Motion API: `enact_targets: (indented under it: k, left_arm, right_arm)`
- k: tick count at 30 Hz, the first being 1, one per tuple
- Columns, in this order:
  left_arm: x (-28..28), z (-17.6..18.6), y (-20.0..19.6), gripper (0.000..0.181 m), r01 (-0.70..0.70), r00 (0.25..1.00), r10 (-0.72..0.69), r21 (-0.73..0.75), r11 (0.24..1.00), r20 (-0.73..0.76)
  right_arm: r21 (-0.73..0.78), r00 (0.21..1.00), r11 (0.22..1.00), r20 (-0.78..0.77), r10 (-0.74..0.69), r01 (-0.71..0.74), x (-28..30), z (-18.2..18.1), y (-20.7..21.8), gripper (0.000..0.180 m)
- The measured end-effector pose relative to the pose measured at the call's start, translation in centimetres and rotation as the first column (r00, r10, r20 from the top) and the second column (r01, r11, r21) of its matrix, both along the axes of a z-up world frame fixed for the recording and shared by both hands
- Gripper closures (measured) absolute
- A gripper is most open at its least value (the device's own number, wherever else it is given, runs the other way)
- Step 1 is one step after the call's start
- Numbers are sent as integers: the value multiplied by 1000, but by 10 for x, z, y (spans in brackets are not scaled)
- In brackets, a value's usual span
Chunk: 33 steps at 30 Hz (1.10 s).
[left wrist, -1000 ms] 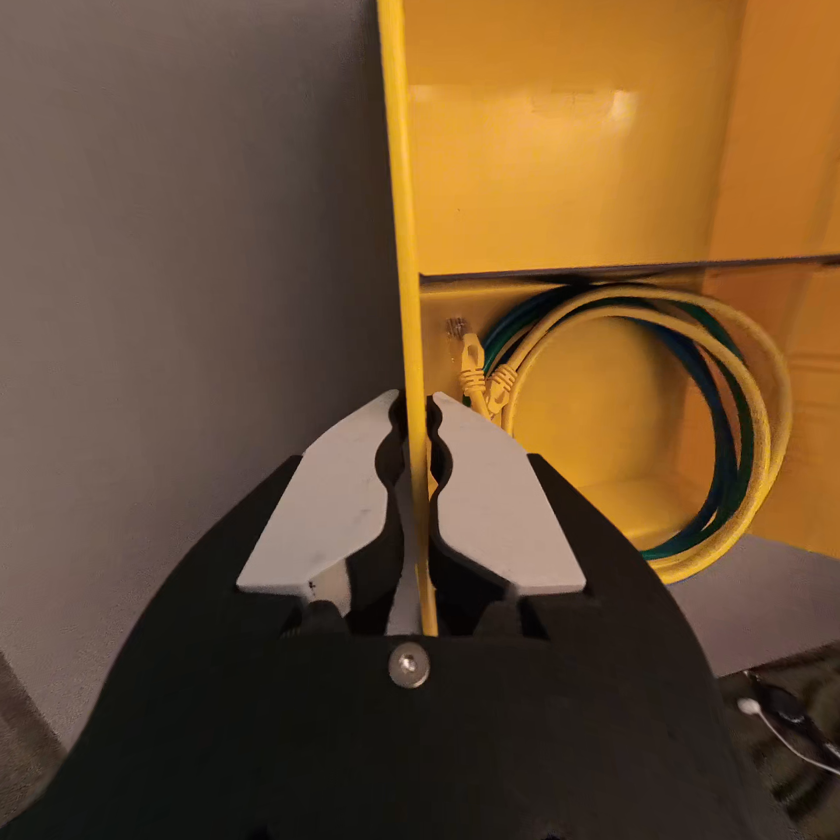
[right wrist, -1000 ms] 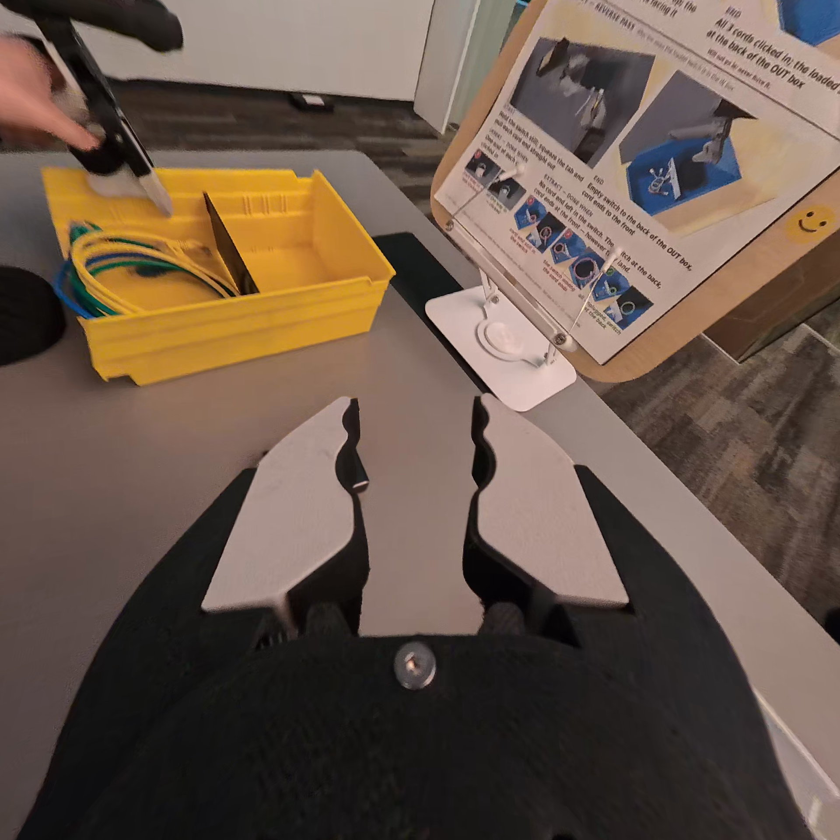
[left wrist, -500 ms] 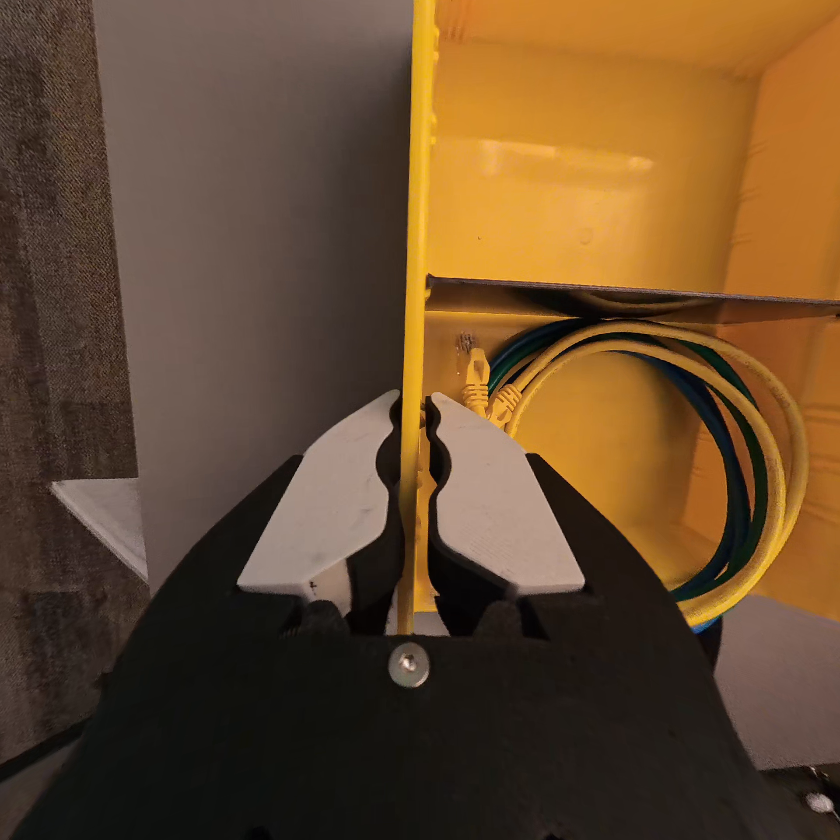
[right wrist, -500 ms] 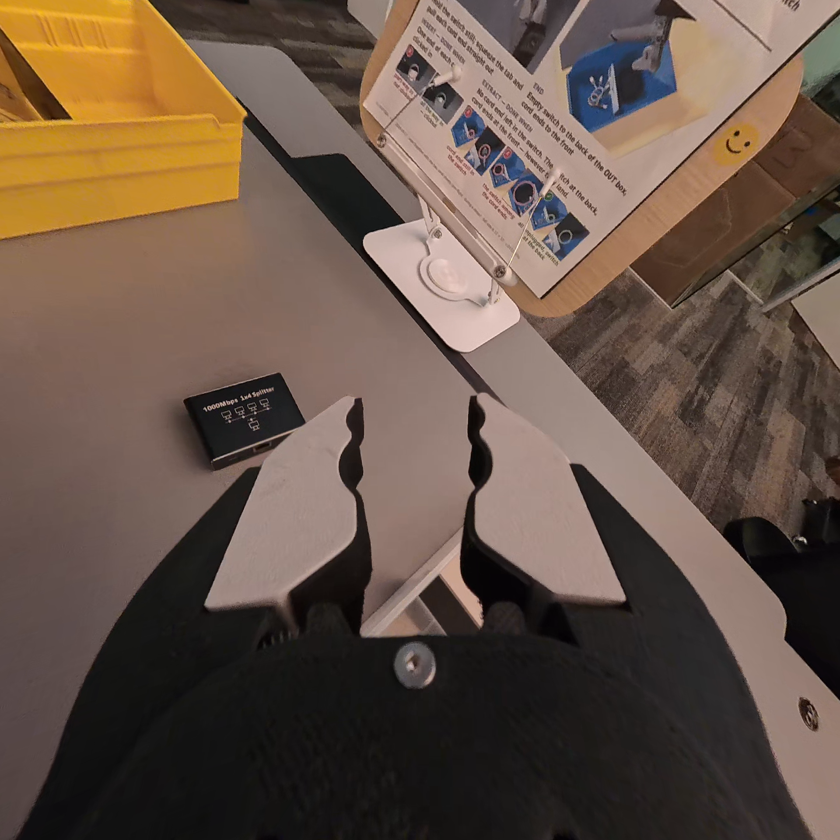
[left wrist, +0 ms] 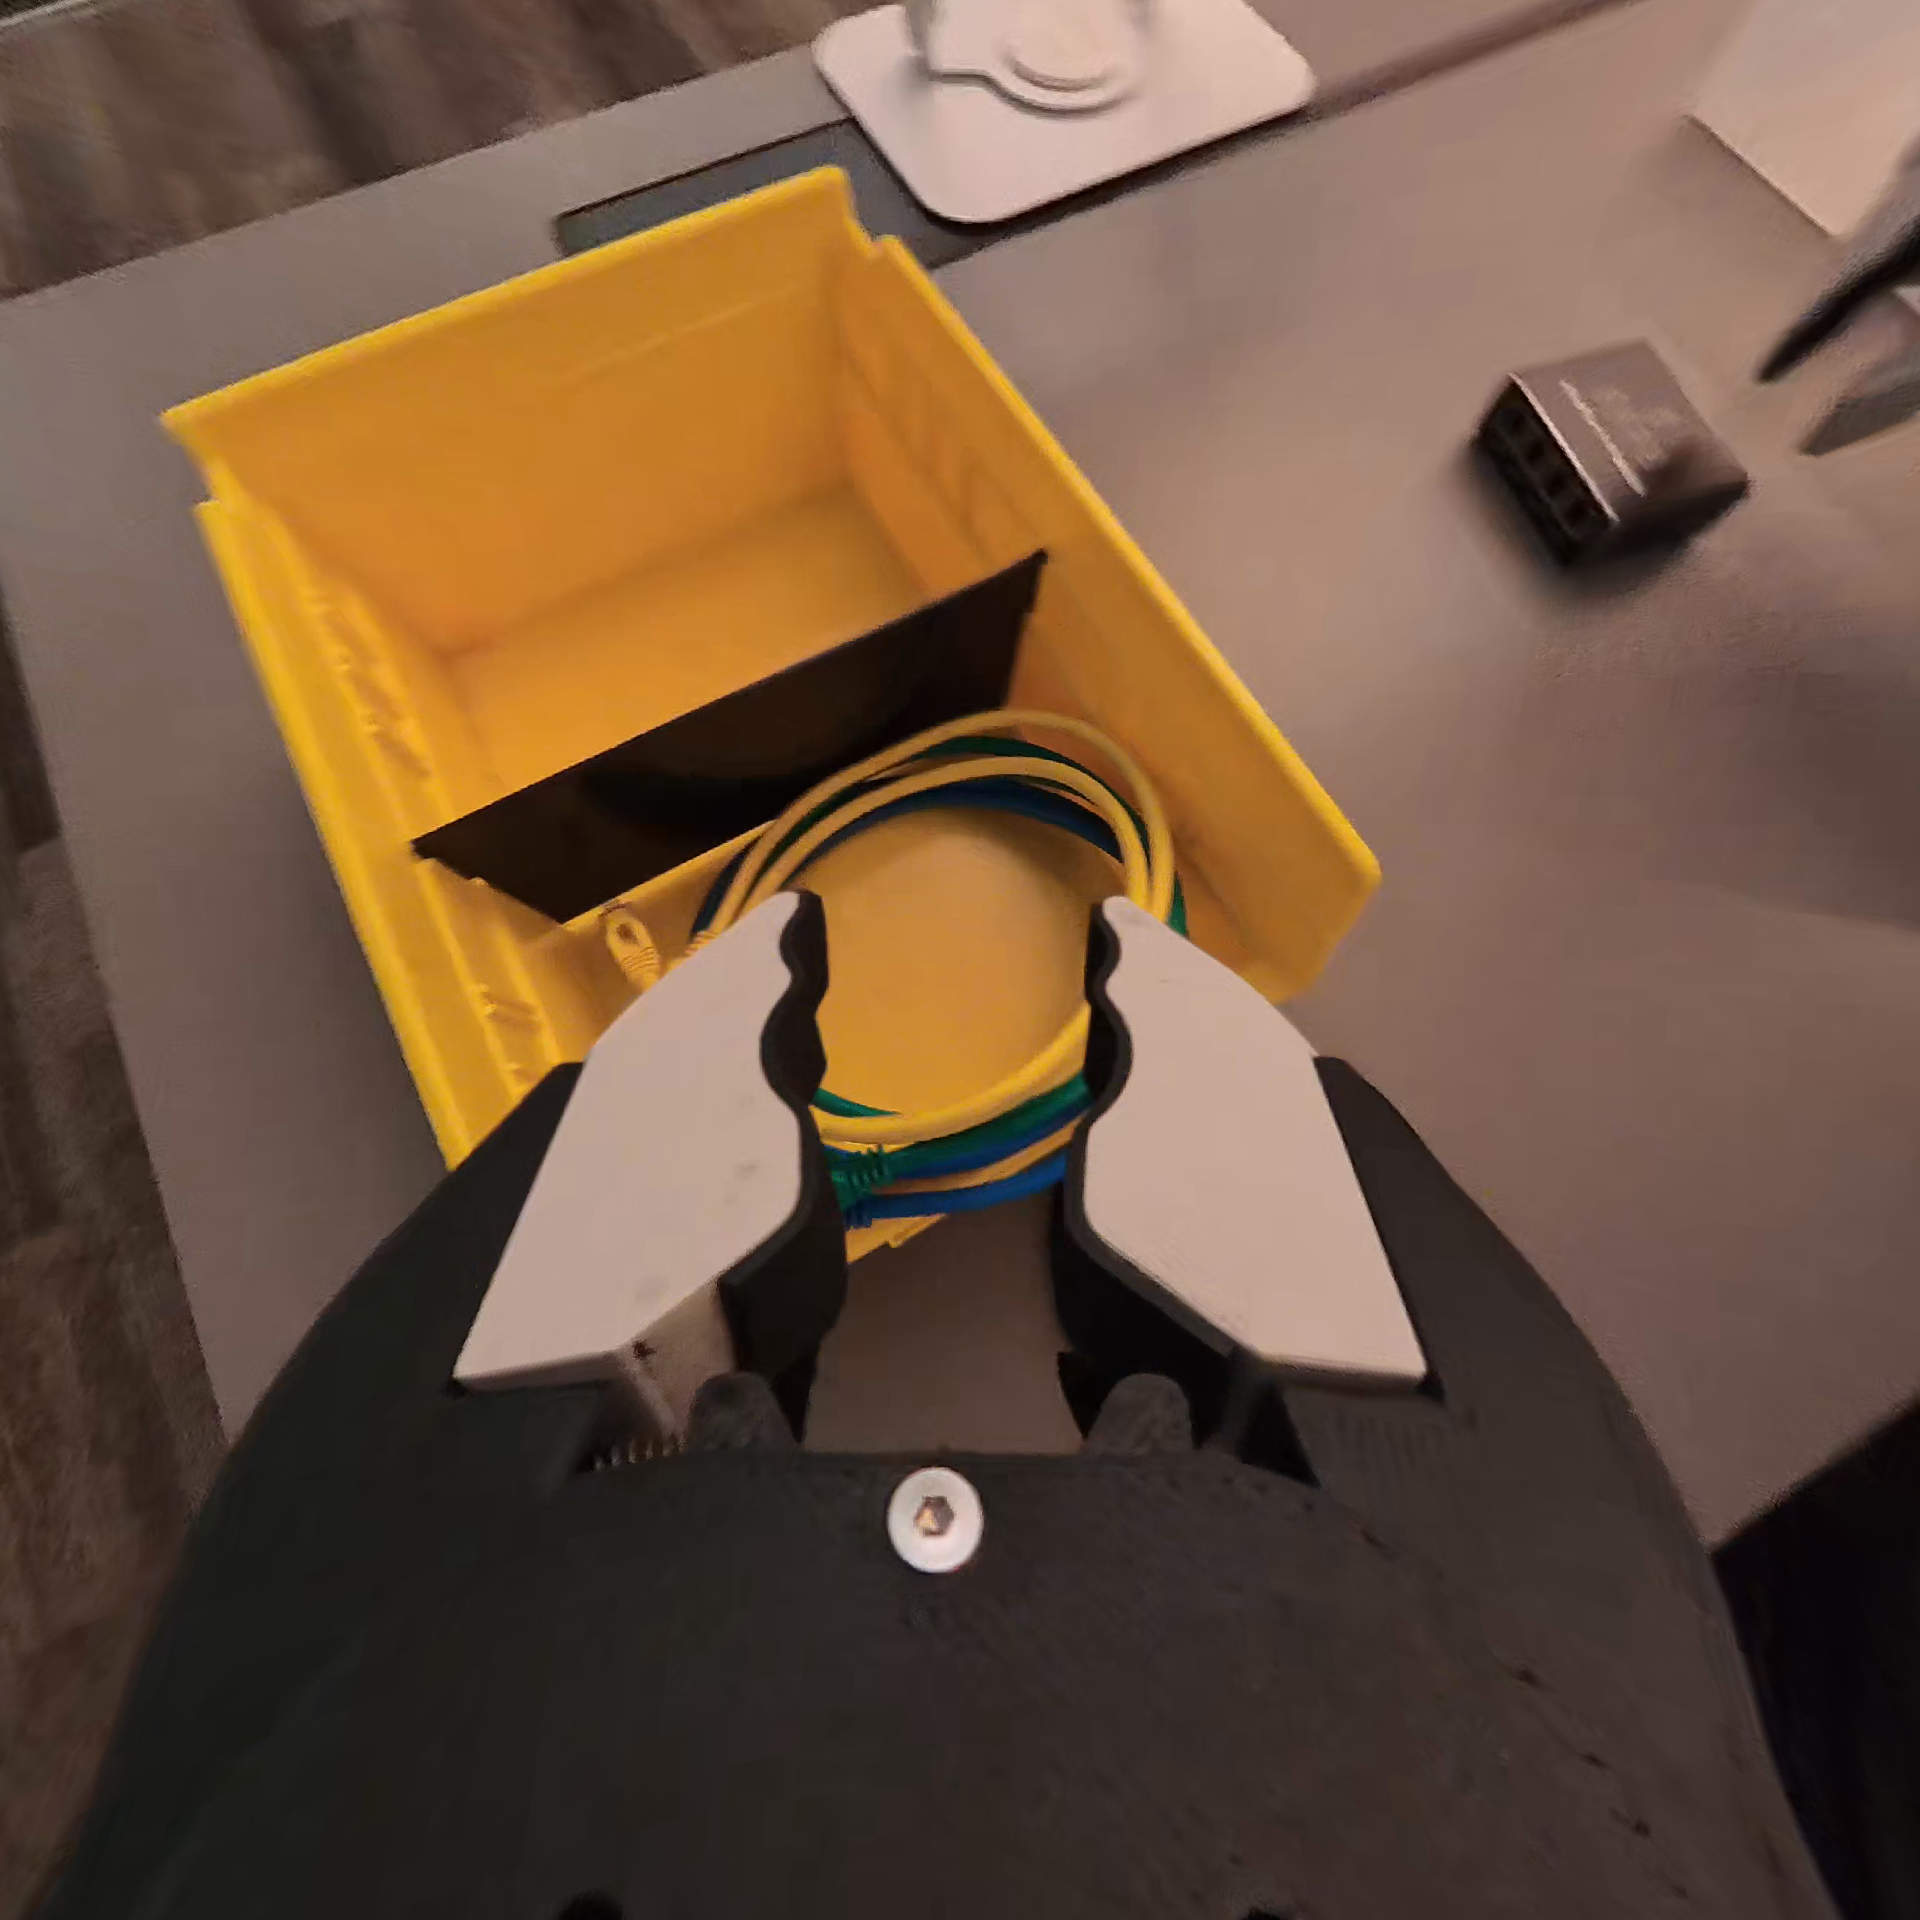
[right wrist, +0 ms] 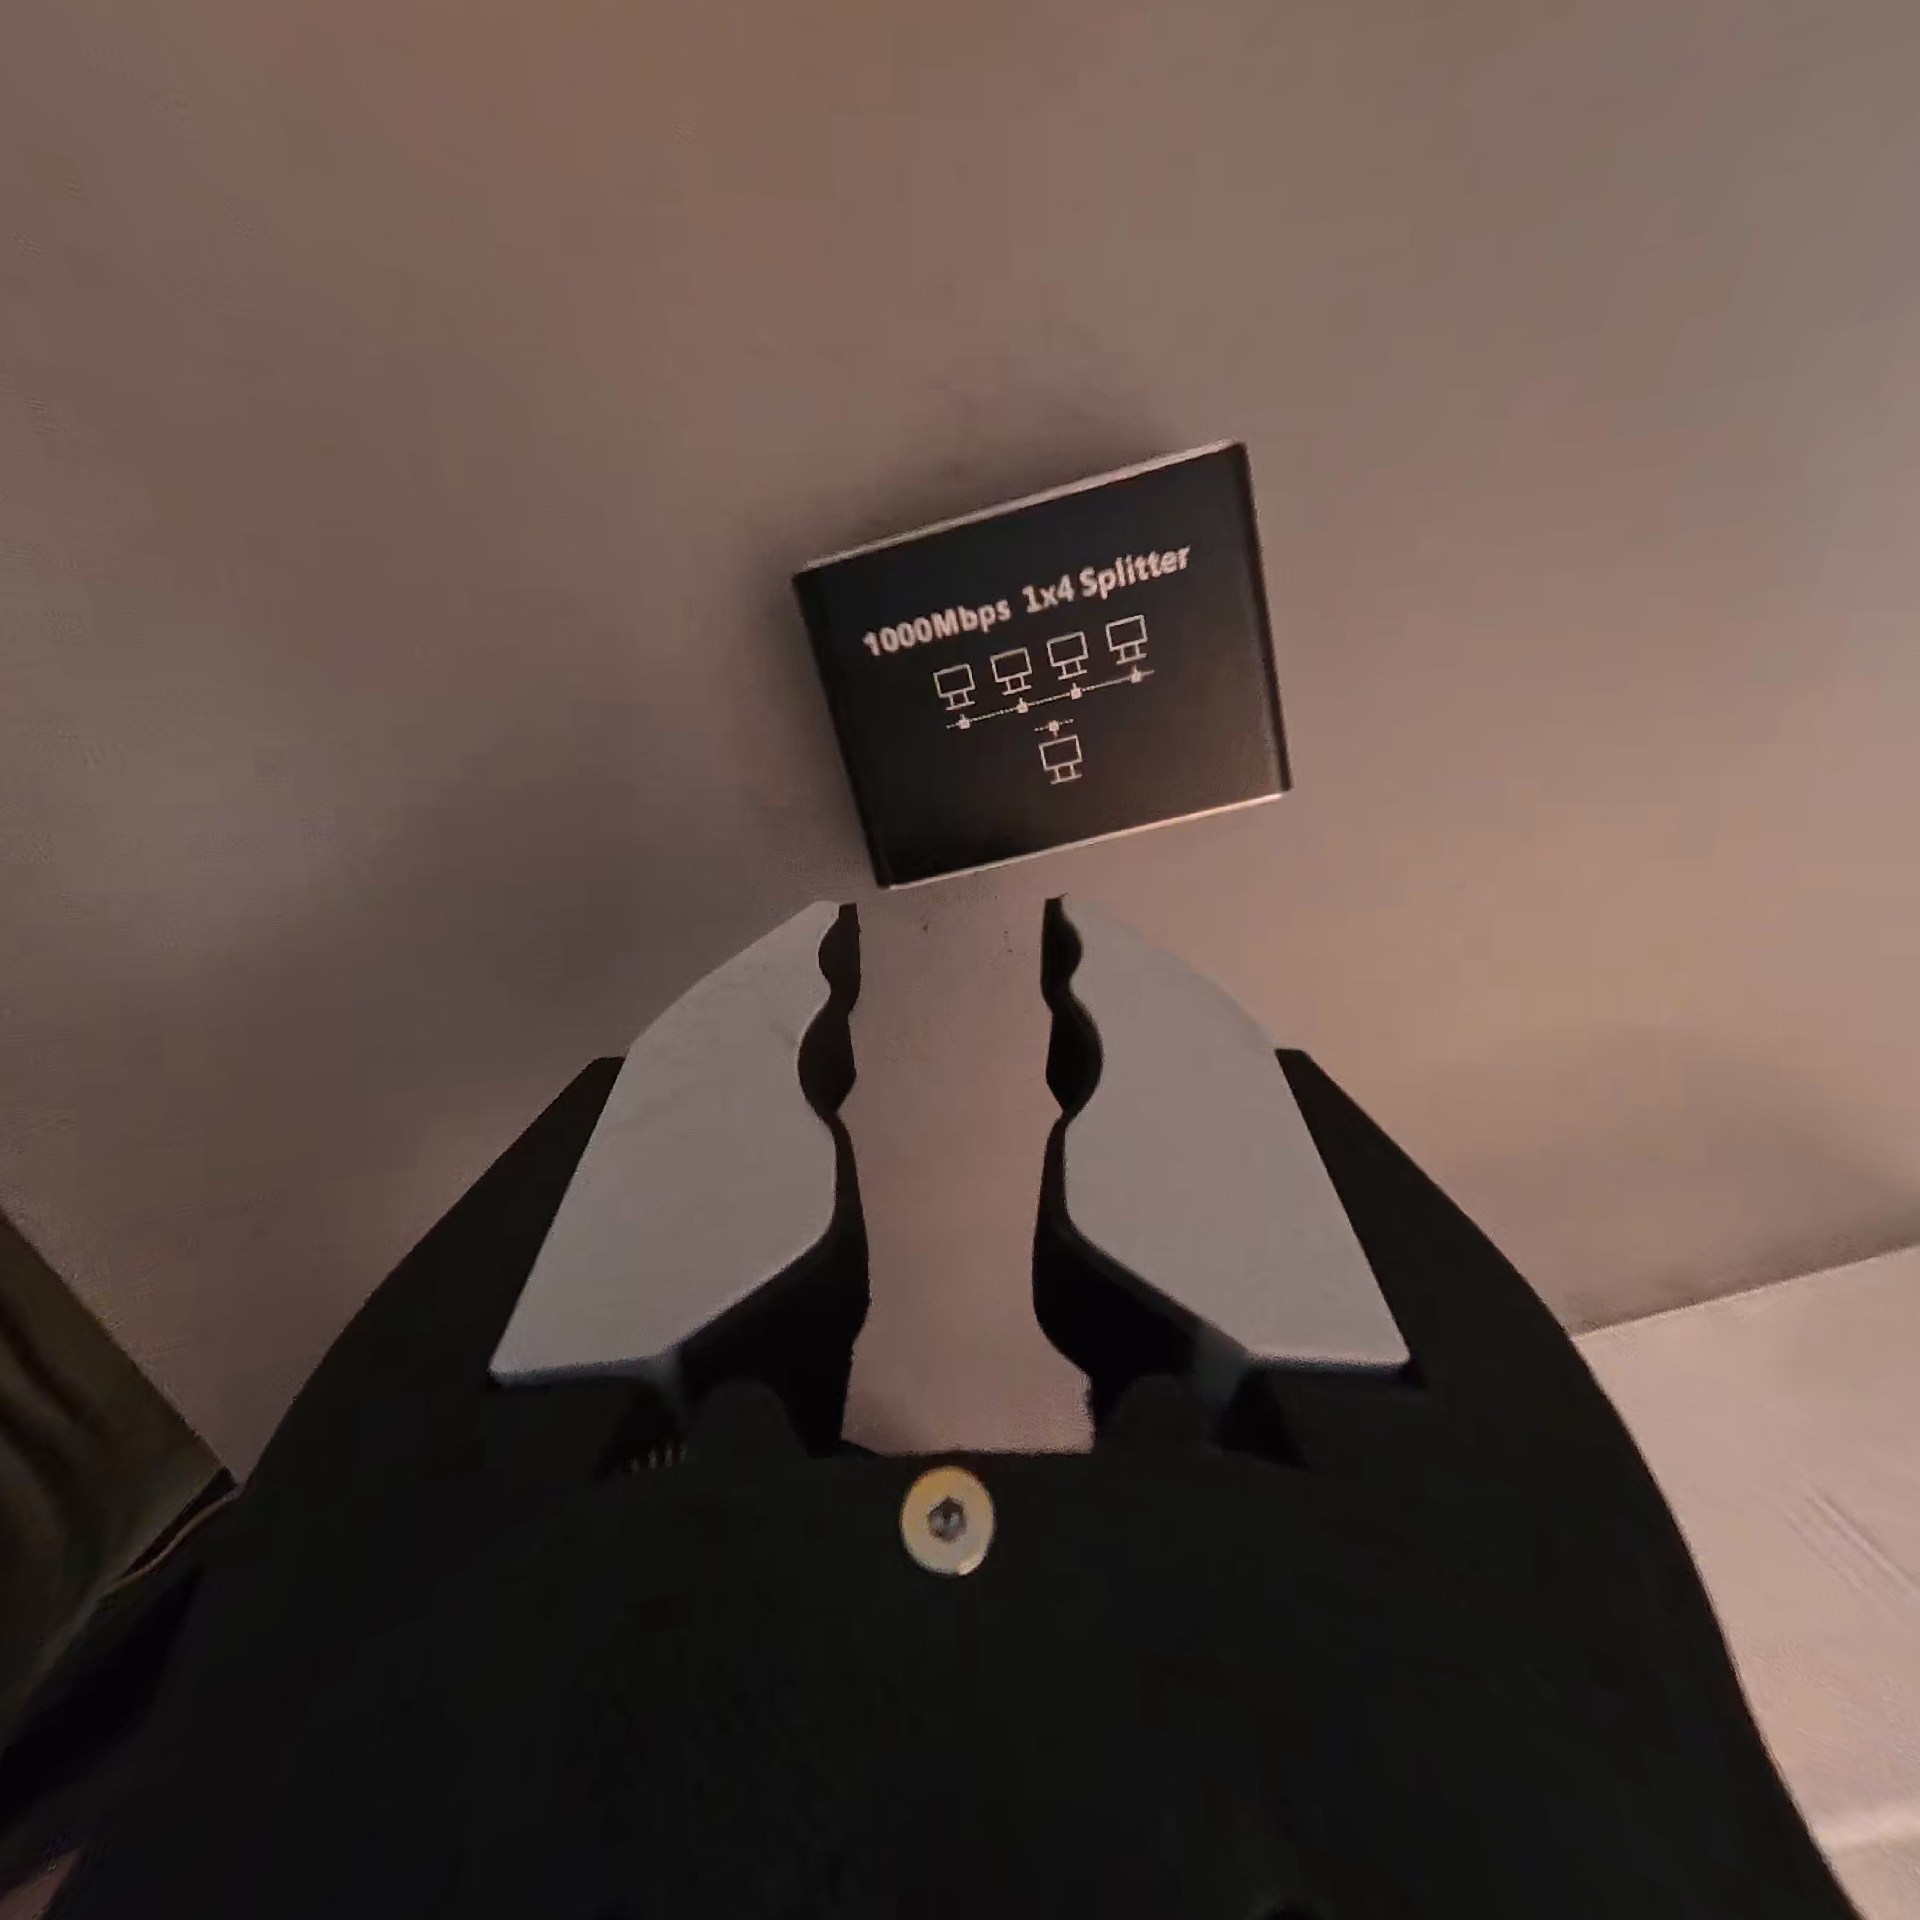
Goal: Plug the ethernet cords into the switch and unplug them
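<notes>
In the left wrist view, a yellow bin [left wrist: 1143, 665] stands on the grey table, split by a black divider [left wrist: 748, 748]. Coiled yellow, green and blue ethernet cords [left wrist: 997, 800] lie in its near compartment. My left gripper [left wrist: 951, 914] is open and empty above that coil. The small black switch [left wrist: 1621, 457] lies on the table to the right of the bin, its ports facing the bin. In the right wrist view, the switch [right wrist: 1049, 675] lies flat just beyond my right gripper [right wrist: 951, 914], which is open and empty above the table.
A white stand base [left wrist: 1060, 94] sits on the table beyond the bin. A dark tip, possibly the other gripper, enters at the right edge [left wrist: 1860, 281]. A white surface [right wrist: 1766, 1507] lies at the lower right of the right wrist view. Carpeted floor [left wrist: 83, 1143] borders the table's left edge. My right fingertips sit around 40 cm from my left ones. To reach the switch [right wrist: 1049, 675] in a straight line is about 5 cm for my right fingers, about 35 cm for my left. It turns up in the left wrist view [left wrist: 1631, 423] as well.
My left gripper has let go of the bin's wall, opened and pulled back above the cord compartment. My right gripper has swung down over the switch, which now lies just ahead of its fingertips.
</notes>
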<state>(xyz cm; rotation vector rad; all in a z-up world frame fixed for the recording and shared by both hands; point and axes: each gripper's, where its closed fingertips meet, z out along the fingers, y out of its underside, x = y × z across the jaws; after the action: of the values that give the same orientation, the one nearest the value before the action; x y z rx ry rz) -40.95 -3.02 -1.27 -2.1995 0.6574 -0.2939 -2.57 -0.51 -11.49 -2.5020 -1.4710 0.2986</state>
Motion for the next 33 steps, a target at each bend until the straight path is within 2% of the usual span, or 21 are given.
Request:
enact_targets:
  k: [3, 10, 17, 23, 33]
  left_arm:
    - [-2, -5, -7, 136, 50, 997, -53, -63, 997, -51]
    - [6, -33, -14, 133, 158, 976, -184, -198, 967, -118]
    - [7, -68, -15, 133, 230, 921, -308, -305, 924, -238]
    - [20, -73, -29, 170, 308, 926, -370, -423, 852, -72]
    - [21, -71, -31, 173, 314, 924, -376, -424, 850, -71]
  right_arm:
    - [-24, 996, 999, 87, -19, 22, 7, -23, 5, 137]
    - [-66, 999, 997, 4, -48, 48, -5, -30, 8, 120]
    - [-53, 1000, 999, -11, 11, -12, -14, -35, 10, 121]
    - [10, 998, 998, 2, 60, -60, -16, -35, 16, 124]
    - [148, 982, 974, -48, 181, -172, -30, -29, 28, 136]
